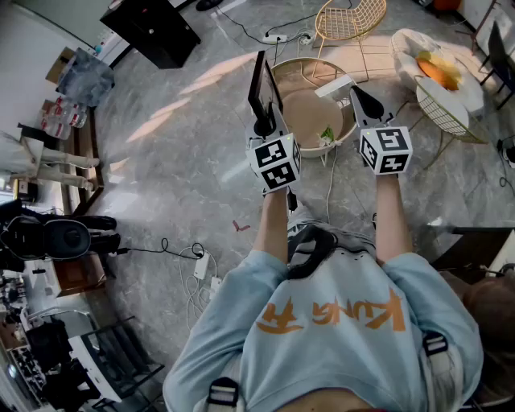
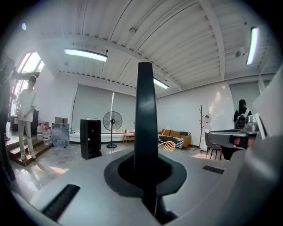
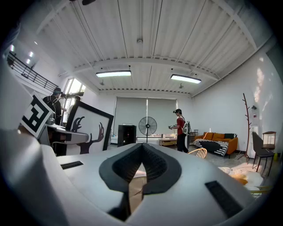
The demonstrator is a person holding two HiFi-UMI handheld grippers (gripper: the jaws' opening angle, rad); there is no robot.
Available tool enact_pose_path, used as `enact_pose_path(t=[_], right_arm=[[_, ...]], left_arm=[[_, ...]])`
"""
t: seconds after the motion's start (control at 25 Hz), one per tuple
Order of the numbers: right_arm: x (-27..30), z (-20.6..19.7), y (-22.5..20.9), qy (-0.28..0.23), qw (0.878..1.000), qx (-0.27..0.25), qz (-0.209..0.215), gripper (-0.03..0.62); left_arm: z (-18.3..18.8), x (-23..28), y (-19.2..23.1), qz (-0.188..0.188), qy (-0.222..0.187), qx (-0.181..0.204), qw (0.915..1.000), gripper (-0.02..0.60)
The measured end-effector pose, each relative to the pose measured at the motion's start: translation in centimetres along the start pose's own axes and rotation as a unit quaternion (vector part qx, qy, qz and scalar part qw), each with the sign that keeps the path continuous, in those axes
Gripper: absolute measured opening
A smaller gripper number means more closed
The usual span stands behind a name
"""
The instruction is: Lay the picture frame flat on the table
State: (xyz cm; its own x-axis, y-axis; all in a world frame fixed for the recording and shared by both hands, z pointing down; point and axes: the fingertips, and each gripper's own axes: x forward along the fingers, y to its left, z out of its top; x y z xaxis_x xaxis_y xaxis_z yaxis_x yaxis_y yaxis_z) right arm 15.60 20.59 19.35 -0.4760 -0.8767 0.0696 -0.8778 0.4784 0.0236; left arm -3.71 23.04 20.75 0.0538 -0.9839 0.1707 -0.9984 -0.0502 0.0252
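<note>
In the head view my left gripper (image 1: 264, 121) is shut on the lower edge of the black picture frame (image 1: 261, 80) and holds it upright, edge-on, over the near left rim of the round beige table (image 1: 310, 113). The left gripper view has the frame's dark edge (image 2: 145, 119) rising straight up from between the closed jaws. My right gripper (image 1: 360, 98) hangs over the table's right side, shut, with nothing in it. The right gripper view shows its jaws (image 3: 141, 148) meeting at the tips. In that view the frame (image 3: 88, 128) stands to the left and holds a black hand silhouette picture.
A white strip (image 1: 334, 87) and a small green thing (image 1: 327, 134) lie on the table. A gold wire chair (image 1: 350, 18) stands behind it, and a cloth-draped seat (image 1: 438, 68) to the right. A black cabinet (image 1: 153, 28) and floor cables (image 1: 201, 264) lie to the left. A person in red (image 3: 180, 130) stands far off.
</note>
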Motion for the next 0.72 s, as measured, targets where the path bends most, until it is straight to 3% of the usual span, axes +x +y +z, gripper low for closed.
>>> enact_pose_path(t=[0.72], right_arm=[[-0.2, 1.0, -1.7, -0.017, 0.999, 0.028, -0.028, -0.003]], left_arm=[[1.0, 0.2, -0.1, -0.01, 0.0, 0.014, 0.9999, 0.026]])
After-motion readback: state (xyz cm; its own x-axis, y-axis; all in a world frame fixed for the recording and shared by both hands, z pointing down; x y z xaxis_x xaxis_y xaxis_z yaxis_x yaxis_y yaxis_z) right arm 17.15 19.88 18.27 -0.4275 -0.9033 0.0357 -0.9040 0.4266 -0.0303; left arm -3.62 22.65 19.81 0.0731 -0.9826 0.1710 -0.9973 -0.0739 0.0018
